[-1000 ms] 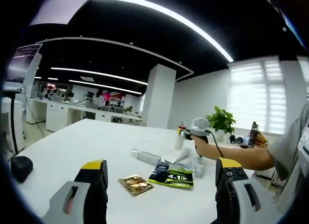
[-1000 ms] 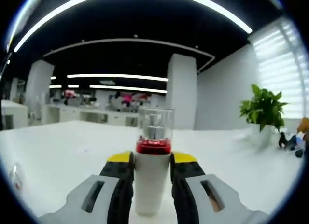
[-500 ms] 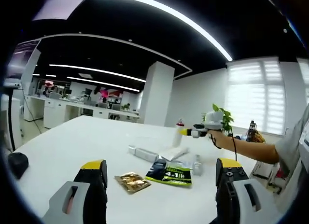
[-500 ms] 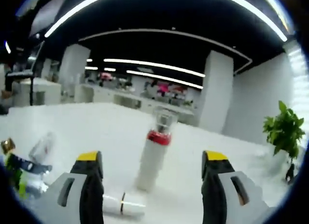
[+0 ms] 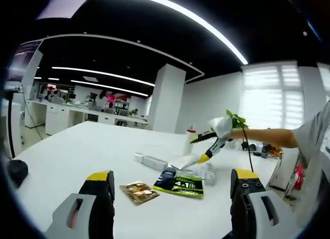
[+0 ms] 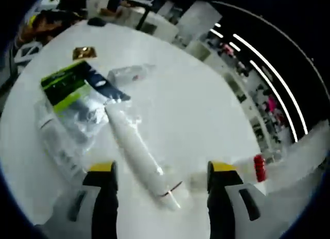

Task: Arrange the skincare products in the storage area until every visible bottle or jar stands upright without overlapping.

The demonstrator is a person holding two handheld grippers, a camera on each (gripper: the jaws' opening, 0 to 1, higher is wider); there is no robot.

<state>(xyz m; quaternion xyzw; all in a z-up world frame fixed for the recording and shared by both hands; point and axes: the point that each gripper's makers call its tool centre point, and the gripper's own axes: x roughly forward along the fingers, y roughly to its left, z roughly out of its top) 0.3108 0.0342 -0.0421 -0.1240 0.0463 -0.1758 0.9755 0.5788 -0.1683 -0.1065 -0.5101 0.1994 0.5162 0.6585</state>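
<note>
On the white table (image 5: 77, 151) a white bottle with a red collar (image 5: 190, 140) stands upright behind a pile of products. The pile holds a green-and-black pouch (image 5: 180, 183), a gold sachet (image 5: 136, 191), a lying white tube (image 5: 149, 161) and a small clear bottle (image 5: 209, 173). My left gripper (image 5: 172, 175) hangs open and empty near the front. My right gripper (image 5: 210, 144) points down at the pile. In the right gripper view, my right gripper (image 6: 162, 168) is open astride a lying white tube (image 6: 136, 151). The pouch (image 6: 72, 82), sachet (image 6: 84, 52), clear bottle (image 6: 129, 73) and red-collared bottle (image 6: 258, 168) lie around it.
Clear-wrapped packets (image 6: 59, 138) lie left of the tube. A black object (image 5: 13, 169) sits at the table's left edge. A potted plant (image 5: 234, 120) stands at the far right corner. A person's arm (image 5: 273, 138) reaches in from the right.
My right gripper opened and let go of the red-collared bottle, which now stands on the table. It then tipped down over the lying white tube. My left gripper has barely moved.
</note>
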